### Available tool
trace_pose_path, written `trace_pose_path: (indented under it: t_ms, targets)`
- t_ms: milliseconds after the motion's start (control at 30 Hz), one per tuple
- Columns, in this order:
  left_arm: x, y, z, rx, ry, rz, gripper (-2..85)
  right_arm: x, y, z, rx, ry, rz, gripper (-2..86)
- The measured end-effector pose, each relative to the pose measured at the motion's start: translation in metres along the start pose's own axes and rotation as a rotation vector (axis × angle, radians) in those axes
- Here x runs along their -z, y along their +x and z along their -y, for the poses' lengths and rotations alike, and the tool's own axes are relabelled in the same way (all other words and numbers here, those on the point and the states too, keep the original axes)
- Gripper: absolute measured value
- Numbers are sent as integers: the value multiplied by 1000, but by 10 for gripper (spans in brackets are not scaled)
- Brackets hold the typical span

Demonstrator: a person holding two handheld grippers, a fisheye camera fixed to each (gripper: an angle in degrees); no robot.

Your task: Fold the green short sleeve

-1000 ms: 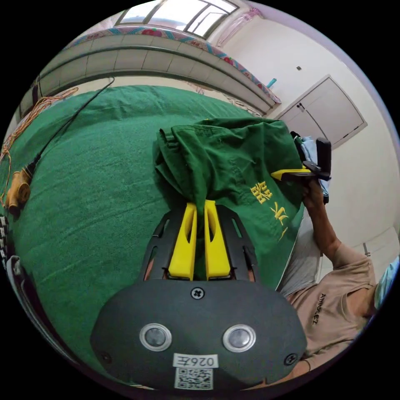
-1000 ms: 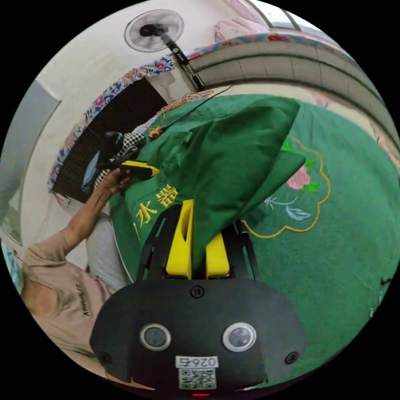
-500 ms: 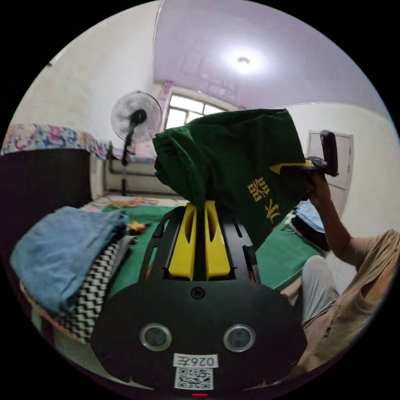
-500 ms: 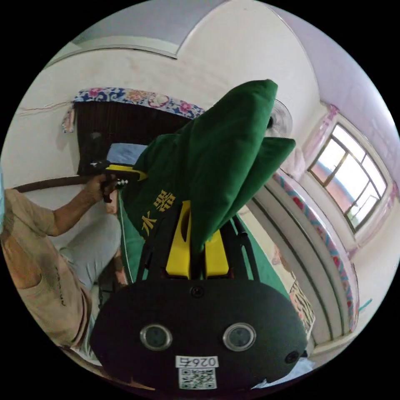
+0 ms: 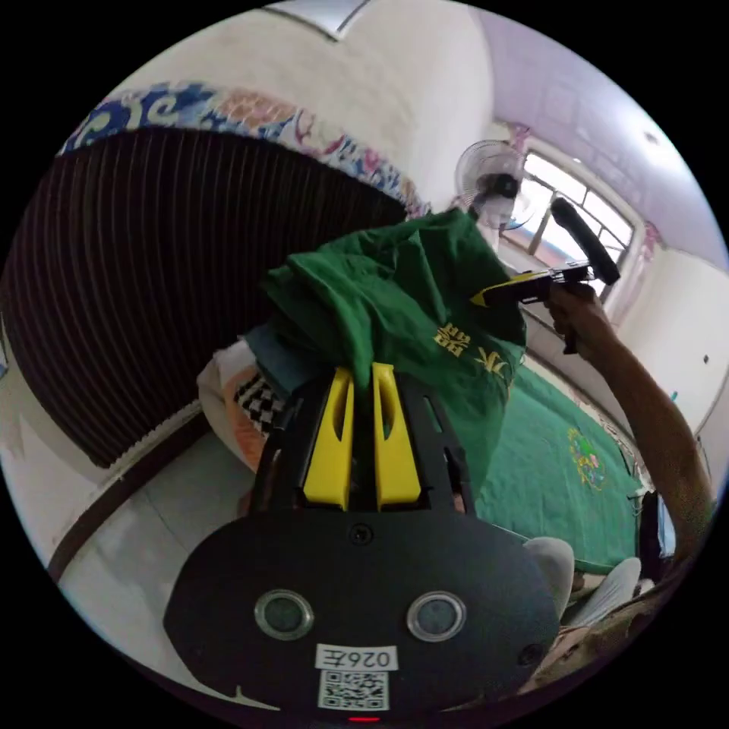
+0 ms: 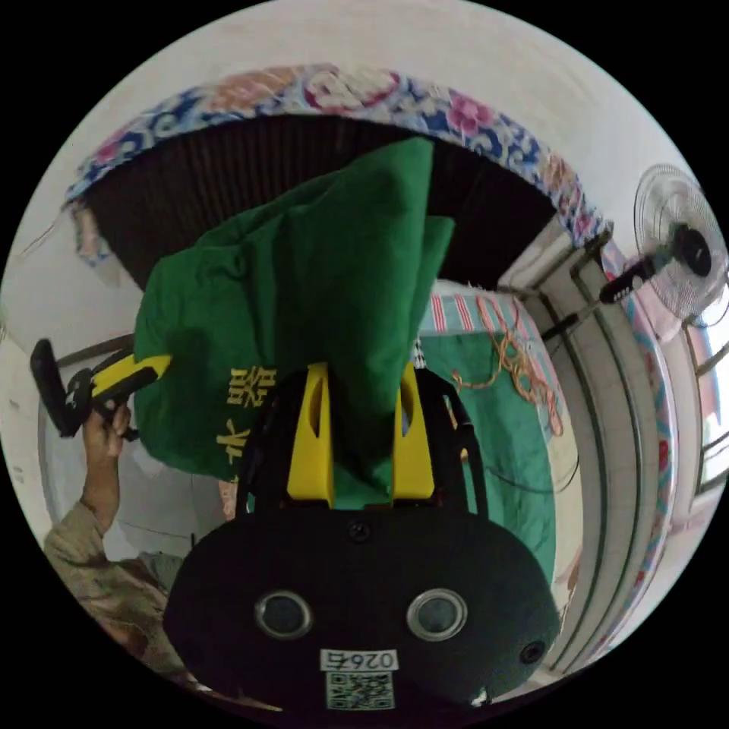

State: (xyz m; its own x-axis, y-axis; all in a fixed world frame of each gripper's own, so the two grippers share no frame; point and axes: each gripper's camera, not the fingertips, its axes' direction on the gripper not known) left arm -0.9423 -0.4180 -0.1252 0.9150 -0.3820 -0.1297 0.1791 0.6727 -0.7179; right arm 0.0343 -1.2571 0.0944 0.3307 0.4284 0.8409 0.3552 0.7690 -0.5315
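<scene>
Left gripper view, frame centre: left gripper (image 5: 362, 372) pinches the green short sleeve (image 5: 395, 304) tight; right gripper (image 6: 361, 380) grips wider on bunched cloth, so keep both clamped and lower it level.

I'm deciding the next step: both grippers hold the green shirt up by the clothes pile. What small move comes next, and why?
Probably lower the shirt onto the clothes pile. It looks already folded, pinched by the left gripper and the right gripper, and it hangs just above the pile.
</scene>
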Motion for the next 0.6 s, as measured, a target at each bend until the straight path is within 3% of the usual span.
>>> trace_pose_path:
  t_ms: [133, 267, 333, 400, 433, 467, 533, 600]
  targets:
    - [60, 9, -30, 10, 211, 6, -4, -7, -6, -17, 11, 89, -104, 37]
    - [104, 68, -32, -174, 416, 130, -9, 21, -23, -68, -1, 393, -226, -2]
    - [86, 92, -22, -280, 369, 188, -9, 20, -20, -85, -121, 498, -247, -6]
    - [45, 106, -9, -347, 250, 300, -9, -16, -11, -81, -113, 334, -185, -8]
    - [3, 107, -1, -404, 89, 400, -8, -30, -8, -80, -97, 261, -182, -9]
    - [-37, 101, -1, -457, -74, 398, -7, -51, -4, -83, -31, 193, -149, -9]
    - [-38, 88, -10, -388, 24, 279, -7, -49, 10, -103, -91, 284, -111, -9]
    - [-26, 80, -11, -287, 12, 133, -8, -38, 28, -121, -134, 294, -16, -10]
